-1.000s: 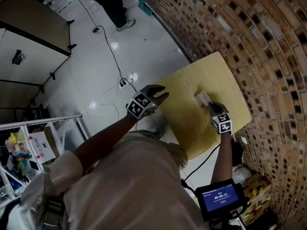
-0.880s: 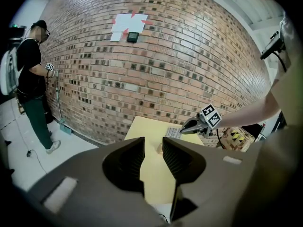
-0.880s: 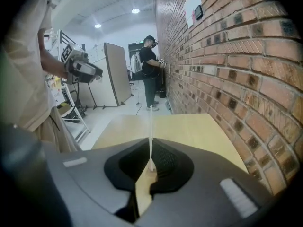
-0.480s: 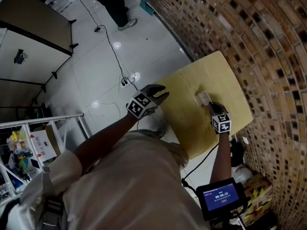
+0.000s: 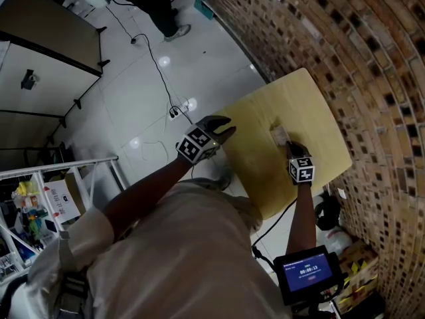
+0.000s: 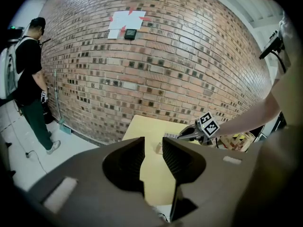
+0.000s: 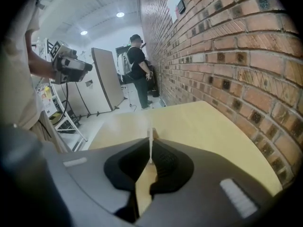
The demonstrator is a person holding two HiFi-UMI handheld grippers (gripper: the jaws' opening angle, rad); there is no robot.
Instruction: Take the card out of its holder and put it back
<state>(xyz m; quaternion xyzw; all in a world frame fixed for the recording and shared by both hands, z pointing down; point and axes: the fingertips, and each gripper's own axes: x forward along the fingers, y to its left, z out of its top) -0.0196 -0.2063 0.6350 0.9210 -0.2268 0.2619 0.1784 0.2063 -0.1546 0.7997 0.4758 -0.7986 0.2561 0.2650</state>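
A thin white card stands edge-on between the jaws of my right gripper, which is shut on it. Just past the card a small tan holder sits on the yellow table. From the head view the card shows white near the table's middle, with the right gripper right behind it. Whether the card's lower edge sits in the holder I cannot tell. My left gripper hovers at the table's left edge, open and empty. In its own view the left gripper faces the holder and the card.
A brick wall runs along the table's far side. A person stands by the wall further off. Cables lie on the white floor, a white rack stands at the left, and a small screen hangs at my right.
The right gripper has shifted slightly inward over the table, still shut on the card. The left gripper has stayed where it was.
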